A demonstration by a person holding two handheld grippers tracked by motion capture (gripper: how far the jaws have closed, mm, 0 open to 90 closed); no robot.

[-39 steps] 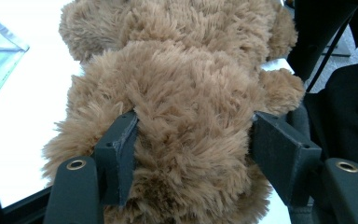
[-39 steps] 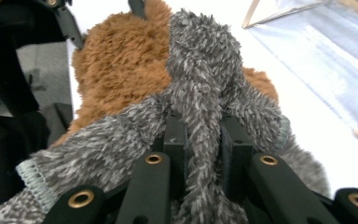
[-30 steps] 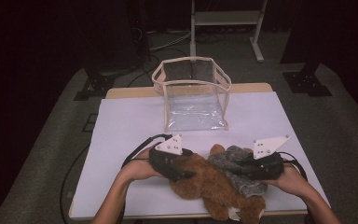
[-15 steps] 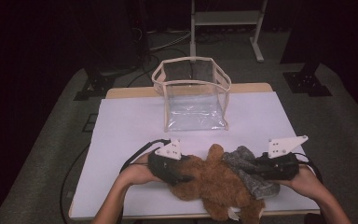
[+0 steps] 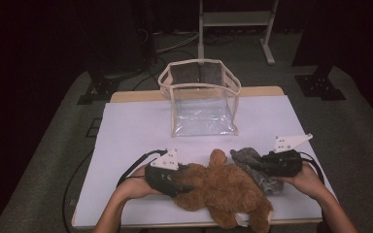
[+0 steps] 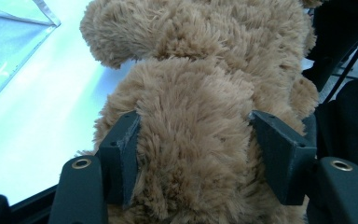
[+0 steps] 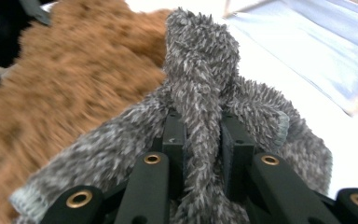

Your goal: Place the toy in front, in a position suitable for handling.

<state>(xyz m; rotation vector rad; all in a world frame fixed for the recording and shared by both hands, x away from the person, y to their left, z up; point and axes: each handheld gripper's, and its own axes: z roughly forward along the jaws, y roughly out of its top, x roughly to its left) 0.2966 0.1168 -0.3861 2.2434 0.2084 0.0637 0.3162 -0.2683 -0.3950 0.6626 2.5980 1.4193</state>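
On the white-covered desk [image 5: 126, 145] in a dark room, our left gripper [image 6: 193, 154] has just been closing and clamps the brown teddy bear [image 5: 223, 191]. Our right gripper [image 7: 203, 154] pinches the grey sock [image 7: 200, 79] just beside it, the clear bag [image 5: 201, 104] standing beyond both.

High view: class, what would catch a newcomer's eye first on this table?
The brown teddy bear at the near edge, gripped by the left gripper, whose jaws have just been closing. Beside it, the right gripper pinches a grey fuzzy cloth. Behind stands a clear open bag.
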